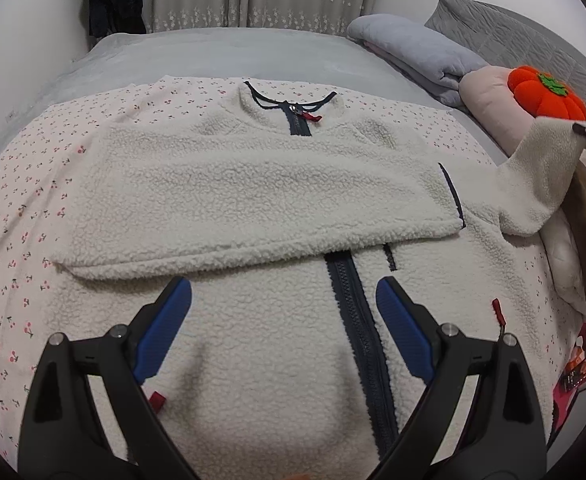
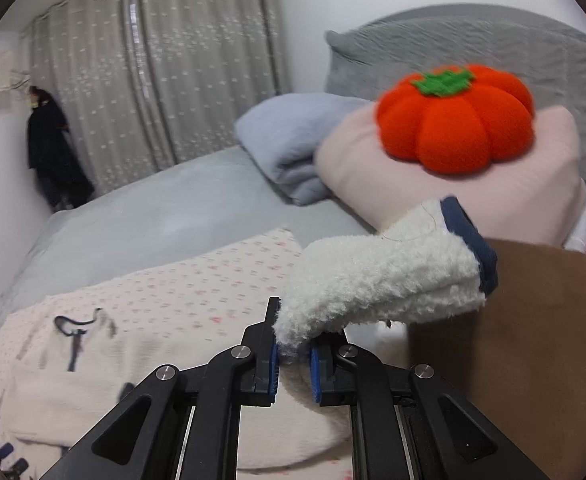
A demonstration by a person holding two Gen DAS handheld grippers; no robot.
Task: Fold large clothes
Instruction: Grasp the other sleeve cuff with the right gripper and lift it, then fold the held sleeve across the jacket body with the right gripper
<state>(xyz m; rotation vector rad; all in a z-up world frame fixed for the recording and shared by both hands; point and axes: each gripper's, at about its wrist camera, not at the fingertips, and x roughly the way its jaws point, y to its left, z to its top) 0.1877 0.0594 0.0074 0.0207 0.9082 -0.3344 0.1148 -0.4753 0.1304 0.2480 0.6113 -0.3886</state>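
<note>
Between the right gripper (image 2: pixel 295 354) pads, clamped, hangs the fleece jacket's sleeve (image 2: pixel 381 276).

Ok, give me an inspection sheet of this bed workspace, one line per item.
Surface: cherry-print sheet over the grey bed.
Job's things: cream fleece jacket zipper up, one sleeve folded across the chest, the other sleeve lifted.
Clutter: orange pumpkin cushion on a pink pillow, folded grey blanket.
Claws: left claw open above the jacket; right claw shut on the sleeve.
Cables: nothing seen.
Surroundings: grey curtains, dark clothing hanging by the wall.
</note>
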